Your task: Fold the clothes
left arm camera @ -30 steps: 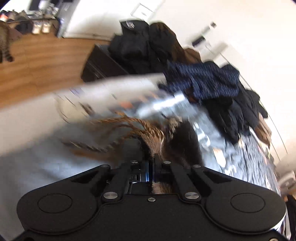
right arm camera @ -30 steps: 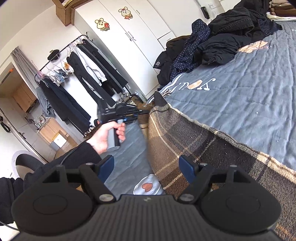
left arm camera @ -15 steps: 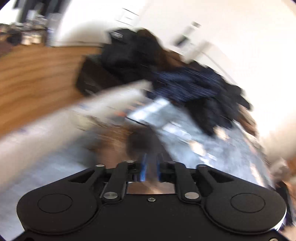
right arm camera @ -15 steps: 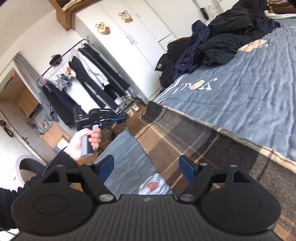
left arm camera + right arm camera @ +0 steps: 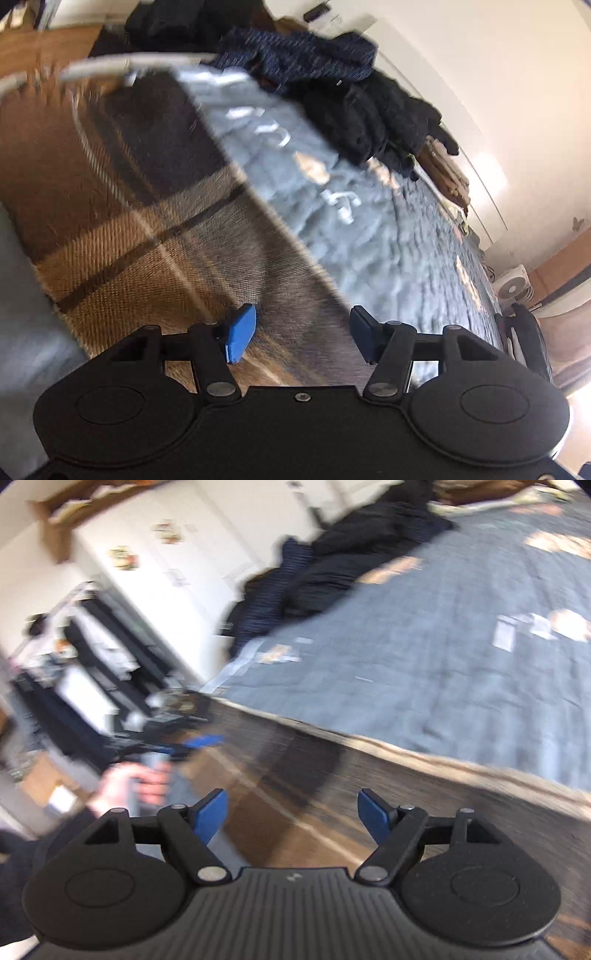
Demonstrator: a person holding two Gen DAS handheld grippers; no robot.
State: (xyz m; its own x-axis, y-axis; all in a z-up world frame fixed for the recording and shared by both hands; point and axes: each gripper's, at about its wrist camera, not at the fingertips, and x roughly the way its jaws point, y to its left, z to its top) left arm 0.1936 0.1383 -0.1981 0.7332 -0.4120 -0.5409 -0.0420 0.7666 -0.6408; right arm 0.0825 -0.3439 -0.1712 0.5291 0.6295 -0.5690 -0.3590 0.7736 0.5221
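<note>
Left gripper [image 5: 301, 334]: jaws opening, blue pads apart with nothing between them; it hangs over the brown plaid cloth.
Right gripper [image 5: 291, 814]: jaws wide, nothing between the pads; the plaid cloth lies beneath and beyond them.
Plaid cloth [image 5: 155, 229]: brown and tan checks, spread flat along the near edge of the bed; its far edge runs in a straight line across the grey bedcover [image 5: 362, 236].
Left wrist view only: the weave of the cloth up close, a pale fringe or cord curving at its far left end, a white fan [image 5: 515, 286] on the floor at far right, and folded tan items [image 5: 447, 173] beside the dark heap.
Right wrist view only: the person's hand [image 5: 129, 784] at the near left, gripping the handle of the left gripper, whose blue pad shows over the cloth's left end; a clothes rail [image 5: 92, 638] with dark garments and a white wardrobe [image 5: 177, 554] behind.
Both views: a pile of dark clothes [image 5: 332, 565] at the far side of the bed, well apart from the plaid cloth.
Sharpness: both views blurred.
</note>
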